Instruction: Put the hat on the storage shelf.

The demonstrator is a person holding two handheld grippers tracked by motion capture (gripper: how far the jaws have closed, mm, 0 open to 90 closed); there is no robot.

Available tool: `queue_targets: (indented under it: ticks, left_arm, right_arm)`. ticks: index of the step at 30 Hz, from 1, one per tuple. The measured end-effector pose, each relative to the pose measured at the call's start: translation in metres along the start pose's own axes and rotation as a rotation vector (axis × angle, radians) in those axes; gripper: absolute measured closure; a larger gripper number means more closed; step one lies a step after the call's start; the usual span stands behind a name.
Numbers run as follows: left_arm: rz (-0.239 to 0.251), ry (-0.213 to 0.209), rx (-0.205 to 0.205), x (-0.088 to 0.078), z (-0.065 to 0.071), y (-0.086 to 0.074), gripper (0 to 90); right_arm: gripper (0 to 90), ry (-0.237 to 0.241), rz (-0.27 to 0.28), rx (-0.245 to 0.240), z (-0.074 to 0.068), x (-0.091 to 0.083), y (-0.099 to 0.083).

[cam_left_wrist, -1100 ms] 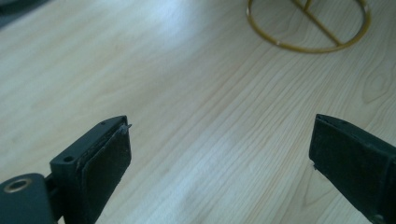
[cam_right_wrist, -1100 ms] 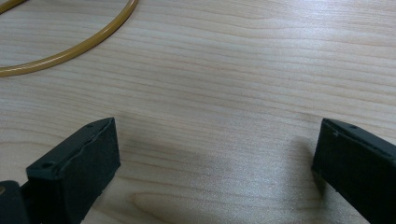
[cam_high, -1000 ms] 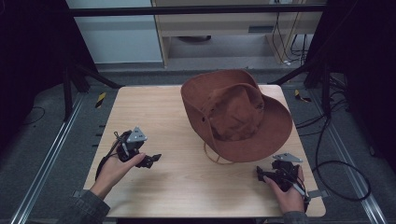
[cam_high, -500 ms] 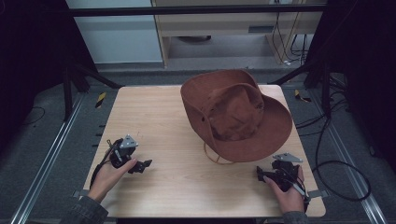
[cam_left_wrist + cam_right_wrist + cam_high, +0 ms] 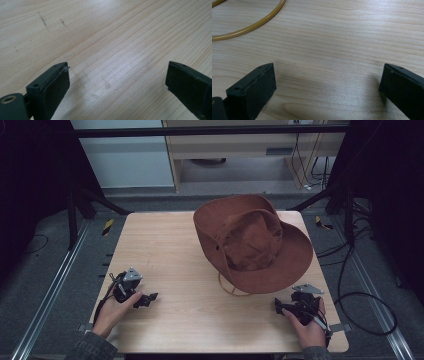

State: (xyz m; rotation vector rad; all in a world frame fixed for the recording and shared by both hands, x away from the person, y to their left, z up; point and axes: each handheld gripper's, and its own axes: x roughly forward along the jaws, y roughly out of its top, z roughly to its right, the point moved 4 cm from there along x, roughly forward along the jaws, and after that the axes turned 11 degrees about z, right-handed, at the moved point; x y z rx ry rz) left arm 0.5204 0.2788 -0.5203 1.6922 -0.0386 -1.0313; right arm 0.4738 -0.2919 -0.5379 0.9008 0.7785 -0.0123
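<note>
While the brown hat [image 5: 252, 242] lies crown-up on the far right part of the table [image 5: 170, 250], nothing grips it; its yellowish chin cord [image 5: 231, 289] loops out from under the near brim onto the wood, and the same cord [image 5: 249, 25] curves across the top left of the right gripper view. The right tool [image 5: 286, 307] rests low just near of the hat's brim, jaws spread wide over bare wood; the left tool [image 5: 145, 299] sits well apart from the hat, toward the near left, jaws likewise wide and empty. I judge this the approach step, before any grasp; the next move likely calls for the right tool to slide forward to the brim edge, and the left to cross toward the hat's near side.
</note>
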Motion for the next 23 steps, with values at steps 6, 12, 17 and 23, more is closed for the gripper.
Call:
queue_targets:
  ticks: [6,12,17,23]
  left_arm:
    - [-0.002,-0.001,-0.018,0.004,-0.002,-0.007,4.7]
    - [-0.002,0.013,-0.006,0.008,-0.002,-0.009,1.6]
    - [0.06,0.023,-0.011,0.009,-0.003,-0.013,0.0]
    - [0.059,0.021,-0.011,0.009,-0.003,-0.014,0.0]
  right_arm:
    - [0.7,0.0,-0.001,0.001,0.0,0.0,0.0]
    - [0.6,0.0,-0.001,0.0,0.0,0.0,0.0]
    - [0.7,0.0,0.0,0.0,0.0,0.0,0.0]
    - [0.7,0.0,-0.001,0.01,-0.002,0.0,0.0]
